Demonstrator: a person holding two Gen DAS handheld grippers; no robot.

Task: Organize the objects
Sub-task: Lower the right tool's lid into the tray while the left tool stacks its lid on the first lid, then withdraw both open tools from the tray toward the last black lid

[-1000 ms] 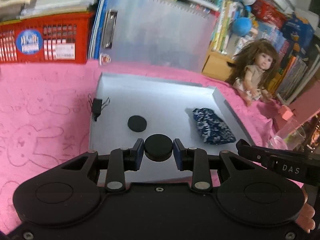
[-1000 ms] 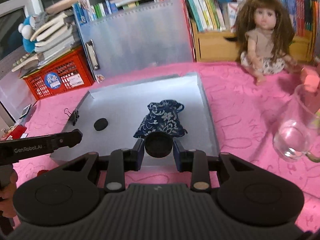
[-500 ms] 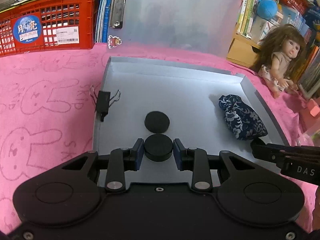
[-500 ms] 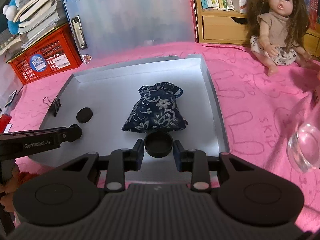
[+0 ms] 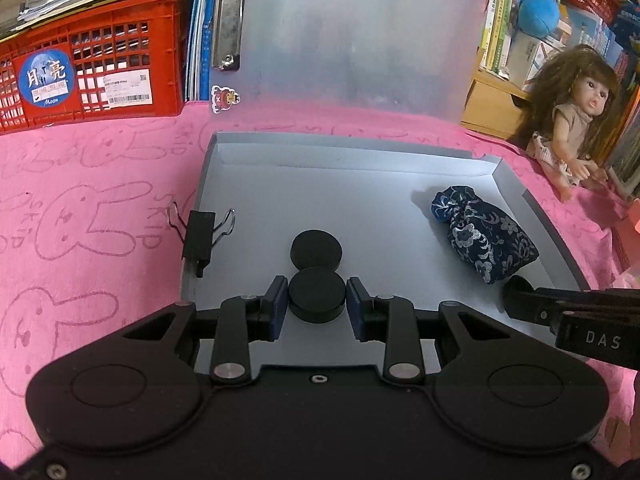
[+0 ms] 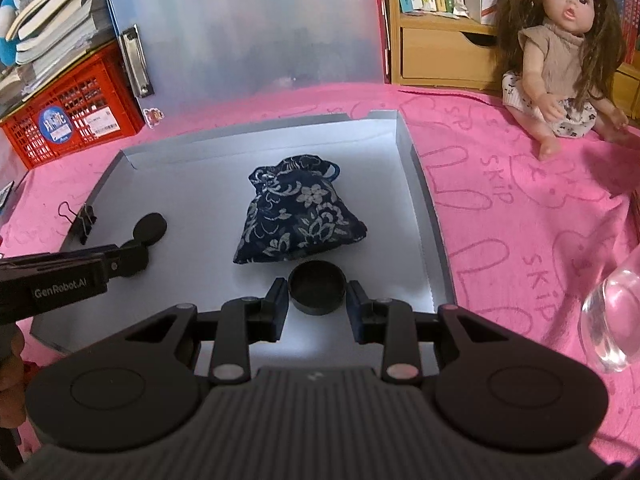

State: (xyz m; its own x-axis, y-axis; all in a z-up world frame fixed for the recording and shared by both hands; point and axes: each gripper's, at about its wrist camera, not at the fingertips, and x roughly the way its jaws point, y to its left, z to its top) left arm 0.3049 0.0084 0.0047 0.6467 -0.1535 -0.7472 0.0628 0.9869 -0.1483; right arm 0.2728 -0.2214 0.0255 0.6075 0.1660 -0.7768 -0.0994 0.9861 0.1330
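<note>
A grey tray (image 5: 360, 168) lies on the pink cloth. My left gripper (image 5: 317, 300) is shut on a black disc (image 5: 317, 294), low over the tray's near left, just behind a second black disc (image 5: 316, 249) lying there. My right gripper (image 6: 317, 292) has a black cap (image 6: 317, 286) between its fingers with small gaps at both sides; it sits on the tray in front of a blue floral pouch (image 6: 298, 216). The tray also shows in the right wrist view (image 6: 416, 184).
A black binder clip (image 5: 198, 234) sits on the tray's left rim. A red crate (image 5: 88, 68) and a translucent clipboard (image 5: 352, 36) stand behind. A doll (image 6: 560, 52) sits at the right. A glass cup (image 6: 612, 320) is near right.
Both grippers have moved forward and down over the tray. The left disc now sits right behind the lying disc. The right fingers have parted slightly from the cap.
</note>
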